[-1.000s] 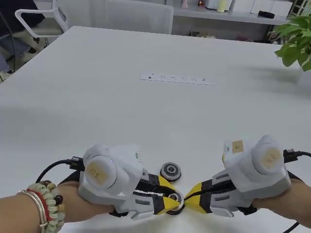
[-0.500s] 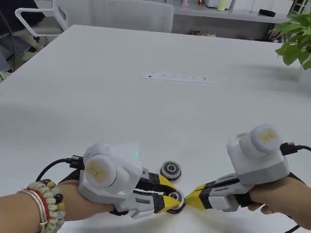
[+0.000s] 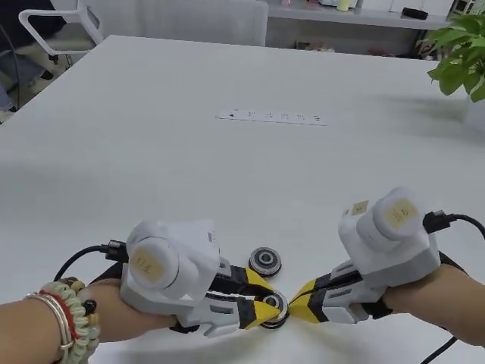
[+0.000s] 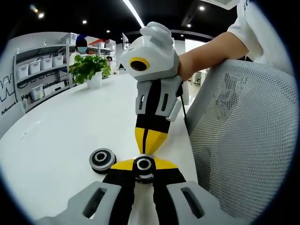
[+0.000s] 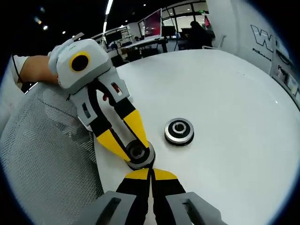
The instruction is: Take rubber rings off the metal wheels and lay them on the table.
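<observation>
**Wheel held between two grippers**

The left gripper (image 3: 262, 309) clamps a metal wheel (image 3: 274, 304), its black rubber ring (image 5: 150, 156) around a shiny hub. The right gripper (image 3: 295, 306), jaws pressed together, touches its rim. A second wheel (image 3: 265, 259) lies just beyond both tips.

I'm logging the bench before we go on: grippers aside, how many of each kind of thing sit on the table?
metal wheels: 2
power strip: 1
potted plant: 1
Total: 4

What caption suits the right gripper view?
Left hand-held gripper clamps a metal wheel; right hand-held gripper, shut, touches it; second wheel nearby.
</observation>
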Motion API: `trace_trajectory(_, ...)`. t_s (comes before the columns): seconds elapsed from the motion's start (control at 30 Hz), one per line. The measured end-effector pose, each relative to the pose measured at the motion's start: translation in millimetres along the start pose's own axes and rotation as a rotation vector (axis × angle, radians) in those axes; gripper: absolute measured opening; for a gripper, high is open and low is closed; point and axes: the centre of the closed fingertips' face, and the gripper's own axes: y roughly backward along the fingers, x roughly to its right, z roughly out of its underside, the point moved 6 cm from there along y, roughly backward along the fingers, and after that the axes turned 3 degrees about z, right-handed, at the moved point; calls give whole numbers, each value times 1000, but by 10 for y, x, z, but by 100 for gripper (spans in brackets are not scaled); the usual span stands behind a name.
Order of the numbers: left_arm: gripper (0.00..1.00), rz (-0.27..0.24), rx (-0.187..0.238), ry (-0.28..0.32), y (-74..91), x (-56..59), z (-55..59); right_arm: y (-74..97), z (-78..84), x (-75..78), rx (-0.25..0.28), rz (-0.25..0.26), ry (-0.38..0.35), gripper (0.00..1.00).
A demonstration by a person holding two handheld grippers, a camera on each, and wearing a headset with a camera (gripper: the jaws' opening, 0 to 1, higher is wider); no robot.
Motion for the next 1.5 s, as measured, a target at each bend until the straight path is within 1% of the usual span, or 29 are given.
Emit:
trace_trajectory(0.03, 8, 0, 0, 1, 0, 1, 0, 7, -1, 7, 5, -8, -47, 0)
trace_trajectory(0.07, 8, 1, -1, 0, 1, 1, 0, 18, 1, 19, 16, -20, -119, 0)
trace_trajectory(0.1, 8, 1, -1, -1, 2, 2, 0, 27, 0, 36, 27, -26, -153, 0)
trace_trajectory(0.17, 8, -1, -2, -1, 4, 2, 1, 56, -1, 61, 59, -45, -247, 0)
trace_trajectory(0.2, 8, -1, -2, 0, 4, 1, 3, 64, 10, 64, 72, -70, -318, 0)
trace_trajectory(0.23, 8, 0, -1, 0, 5, 1, 4, 65, 22, 71, 80, -83, -361, 0)
trace_trajectory(0.33, 8, 0, 1, 0, 4, 2, 5, 75, 46, 89, 114, -129, -483, 0)
trace_trajectory(0.4, 8, 0, 1, 0, 3, 2, 5, 88, 36, 91, 132, -156, -534, 0)
trace_trajectory(0.43, 8, 0, 1, 0, 3, 2, 6, 96, 33, 69, 140, -168, -558, 0)
trace_trajectory(0.57, 8, 1, 6, 2, 2, 2, 7, 101, 6, 19, 142, -180, -576, 0)
trace_trajectory(0.6, 8, 2, 7, 4, 0, 0, 10, 104, -26, -27, 146, -185, -565, 0)
trace_trajectory(0.67, 8, 4, 9, 6, 1, -3, 11, 100, -38, -39, 132, -158, -495, 0)
trace_trajectory(0.73, 8, 4, 9, 6, 1, -3, 10, 100, -59, -67, 128, -157, -502, 0)
trace_trajectory(0.9, 8, 5, 10, 6, 0, -10, 9, 111, -68, -54, 125, -158, -516, 0)
trace_trajectory(1.0, 8, 4, 10, 6, 1, -12, 7, 113, -74, -49, 122, -152, -490, 0)
trace_trajectory(1.07, 8, 4, 10, 7, 1, -13, 7, 111, -73, -19, 121, -151, -482, 0)
trace_trajectory(1.1, 8, 4, 10, 7, 2, -13, 6, 113, -66, 1, 124, -154, -496, 0)
trace_trajectory(1.17, 8, 3, 9, 8, 3, -12, 6, 116, -59, 11, 131, -172, -548, 0)
trace_trajectory(1.27, 8, 2, 4, 6, 1, -12, 2, 117, -61, 10, 137, -181, -559, 0)
trace_trajectory(1.5, 8, 1, 3, 6, 5, -8, -2, 115, -85, 2, 142, -188, -542, 0)
